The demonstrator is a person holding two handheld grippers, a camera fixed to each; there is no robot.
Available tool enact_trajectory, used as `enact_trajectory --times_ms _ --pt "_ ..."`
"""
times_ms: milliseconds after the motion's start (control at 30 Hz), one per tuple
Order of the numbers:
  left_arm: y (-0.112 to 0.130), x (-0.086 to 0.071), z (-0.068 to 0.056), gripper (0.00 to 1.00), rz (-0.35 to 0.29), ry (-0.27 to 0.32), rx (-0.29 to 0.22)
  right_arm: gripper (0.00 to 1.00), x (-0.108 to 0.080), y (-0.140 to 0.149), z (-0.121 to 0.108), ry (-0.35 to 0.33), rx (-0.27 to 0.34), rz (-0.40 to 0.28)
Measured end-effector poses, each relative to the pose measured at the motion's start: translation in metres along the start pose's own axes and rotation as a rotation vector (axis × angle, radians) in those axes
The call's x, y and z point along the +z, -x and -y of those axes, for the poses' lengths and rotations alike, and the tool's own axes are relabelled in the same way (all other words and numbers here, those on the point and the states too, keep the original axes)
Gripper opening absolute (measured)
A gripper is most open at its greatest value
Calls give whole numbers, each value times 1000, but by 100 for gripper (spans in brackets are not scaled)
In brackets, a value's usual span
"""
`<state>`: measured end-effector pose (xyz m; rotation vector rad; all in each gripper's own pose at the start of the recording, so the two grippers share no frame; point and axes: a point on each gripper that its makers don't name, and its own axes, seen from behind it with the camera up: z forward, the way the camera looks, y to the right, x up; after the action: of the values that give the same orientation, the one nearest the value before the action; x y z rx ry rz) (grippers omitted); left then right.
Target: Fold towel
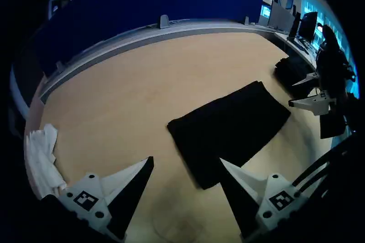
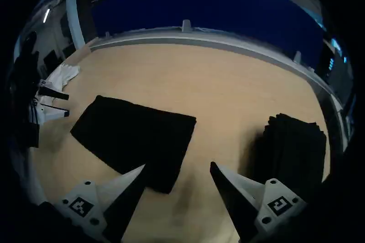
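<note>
Two grippers empty: your left gripper [image 1: 186, 161] and right gripper [image 2: 178, 165], fingers wide. Black towel [image 1: 228, 129] flat on counter [image 1: 137, 97] between them, long axis diagonal; near corner just ahead of your left fingers, right about as close.

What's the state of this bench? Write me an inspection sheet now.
Surface: table, pale wood.
Job's things: towel, black, lying flat, in neither gripper.
Clutter: white cloths at one end; black stack at the other.
Grippers: left gripper open, empty; right gripper open, empty.
Cables: dark cables beside the left gripper.
Surroundings: blue partition behind the table; monitors beyond.
</note>
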<state>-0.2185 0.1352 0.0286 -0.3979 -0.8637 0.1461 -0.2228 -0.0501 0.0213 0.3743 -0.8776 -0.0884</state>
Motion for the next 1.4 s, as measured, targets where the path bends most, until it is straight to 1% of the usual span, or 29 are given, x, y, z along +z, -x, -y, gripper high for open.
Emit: enact_trajectory --times_ms 167,267,333,467,533,600,667,733,800,933,1100,1133,1200,1267,1400 --pt "17 -8 1 97 8 -21 -11 100 0 19 8 -13 -13 25" --pt "27 -14 -1 97 13 -25 -22 100 2 27 12 -19 -28 39" --pt "33 -17 -3 97 14 -23 -36 97 4 29 15 -23 -35 45" --pt "41 -20 -8 97 16 -16 -67 81 7 32 20 -34 -39 56" --pt "44 -21 -11 97 16 -12 -79 76 8 33 22 -42 -37 66" --pt "45 -22 -12 97 14 -9 -86 76 10 35 24 -48 -36 75" --pt "45 -22 -13 97 12 -7 -89 71 10 37 26 -53 -38 85" --pt "44 -23 -14 97 9 -5 -89 61 11 40 27 -54 -44 90" --pt "44 -24 -15 97 7 -2 -88 54 12 42 28 -54 -47 96" --pt "42 -26 -16 97 4 2 -85 52 13 48 29 -62 -44 112" --pt "42 -28 -17 97 0 6 -82 43 14 49 30 -64 -35 112" --pt "42 -28 -17 97 0 7 -81 39 14 49 30 -65 -33 111" --pt "42 -28 -18 97 0 7 -78 22 14 48 29 -61 -31 109" --pt "42 -28 -18 97 0 7 -75 18 13 48 26 -51 -29 105" --pt "43 -28 -19 97 0 9 -69 16 12 48 27 -61 -30 105"
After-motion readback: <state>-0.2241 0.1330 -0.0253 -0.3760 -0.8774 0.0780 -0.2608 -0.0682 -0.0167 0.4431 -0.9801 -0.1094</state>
